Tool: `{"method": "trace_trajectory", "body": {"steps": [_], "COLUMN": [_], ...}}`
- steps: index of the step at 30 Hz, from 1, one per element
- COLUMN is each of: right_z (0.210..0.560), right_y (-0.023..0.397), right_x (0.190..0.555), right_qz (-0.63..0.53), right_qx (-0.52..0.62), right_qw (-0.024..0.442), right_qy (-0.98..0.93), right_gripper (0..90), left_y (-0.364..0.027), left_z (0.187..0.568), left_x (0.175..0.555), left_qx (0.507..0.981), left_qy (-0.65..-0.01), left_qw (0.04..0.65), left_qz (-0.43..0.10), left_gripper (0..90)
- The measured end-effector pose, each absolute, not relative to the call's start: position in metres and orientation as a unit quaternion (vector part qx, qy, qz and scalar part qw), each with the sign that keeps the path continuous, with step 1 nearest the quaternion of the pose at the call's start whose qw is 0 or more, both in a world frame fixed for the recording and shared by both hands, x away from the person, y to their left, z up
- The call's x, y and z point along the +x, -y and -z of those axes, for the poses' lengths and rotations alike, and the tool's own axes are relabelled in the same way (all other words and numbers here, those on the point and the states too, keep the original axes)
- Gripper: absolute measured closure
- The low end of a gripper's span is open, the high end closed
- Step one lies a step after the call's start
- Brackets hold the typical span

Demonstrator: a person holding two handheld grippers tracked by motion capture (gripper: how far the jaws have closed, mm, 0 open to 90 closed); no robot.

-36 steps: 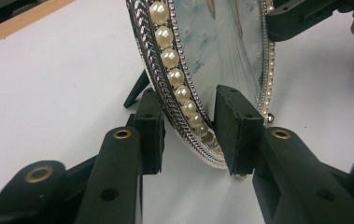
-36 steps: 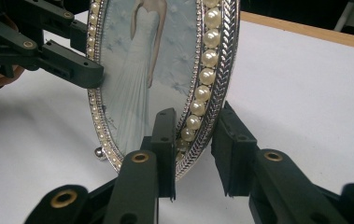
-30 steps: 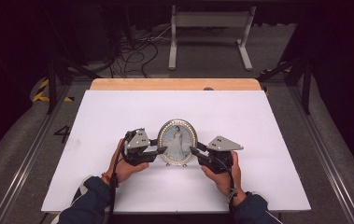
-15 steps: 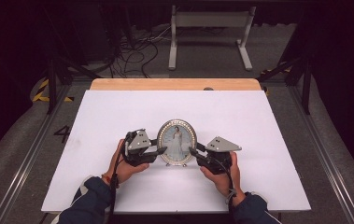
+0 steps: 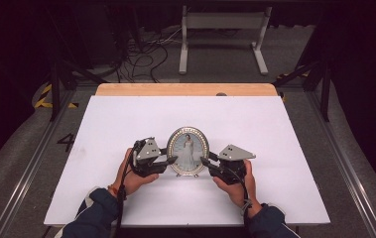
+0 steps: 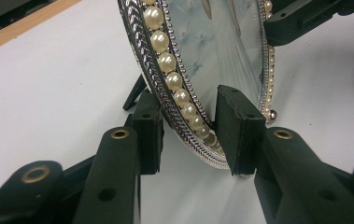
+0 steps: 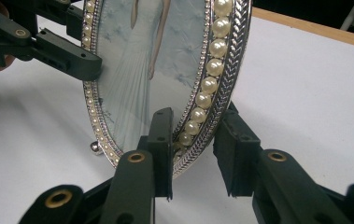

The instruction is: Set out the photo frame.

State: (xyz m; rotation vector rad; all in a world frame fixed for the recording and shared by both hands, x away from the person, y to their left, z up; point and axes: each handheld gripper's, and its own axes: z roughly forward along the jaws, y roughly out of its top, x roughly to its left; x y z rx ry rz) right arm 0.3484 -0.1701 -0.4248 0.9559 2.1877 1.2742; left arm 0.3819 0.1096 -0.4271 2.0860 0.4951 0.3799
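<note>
Stood upright near the lower middle of the high view, on the white tabletop [image 5: 126, 124]: an oval silver picture frame edged with pearl beads [image 5: 188, 150], holding a pale blue portrait of a figure in a long white gown; flanked on its left by the left gripper [image 5: 171, 161] and on its right by the right gripper [image 5: 205, 163], each held in a hand reaching in from the bottom edge; in the left gripper view, seen with its lower rim [image 6: 184, 100] set between the two black jaws, one pad behind the rim and one before the glass, pads close on the rim, though whether pressing could not be told; in the right gripper view, likewise straddled at its beaded edge [image 7: 207, 88], one pad on the glass side and one at the back, contact again not clear; glimpsed behind the frame's back, a thin dark easel leg [image 6: 135, 93]; beyond the white surface, a strip of bare wooden table edge [image 5: 185, 89] along the far side.
</note>
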Motion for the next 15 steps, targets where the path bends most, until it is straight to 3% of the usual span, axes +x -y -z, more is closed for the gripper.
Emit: {"method": "trace_trajectory", "body": {"steps": [15], "right_z": [0.4253], "right_y": [0.1710], "right_x": [0.3493], "right_qz": [-0.462], "right_qx": [0.337], "right_qw": [0.217], "right_qy": [-0.791], "right_gripper": [68.3], "left_y": [-0.1090], "left_z": [0.4273], "left_x": [0.3799], "left_qx": [0.846], "left_qy": [-0.215], "left_qw": [0.464], "left_qz": [-0.152], "left_gripper": [63.7]}}
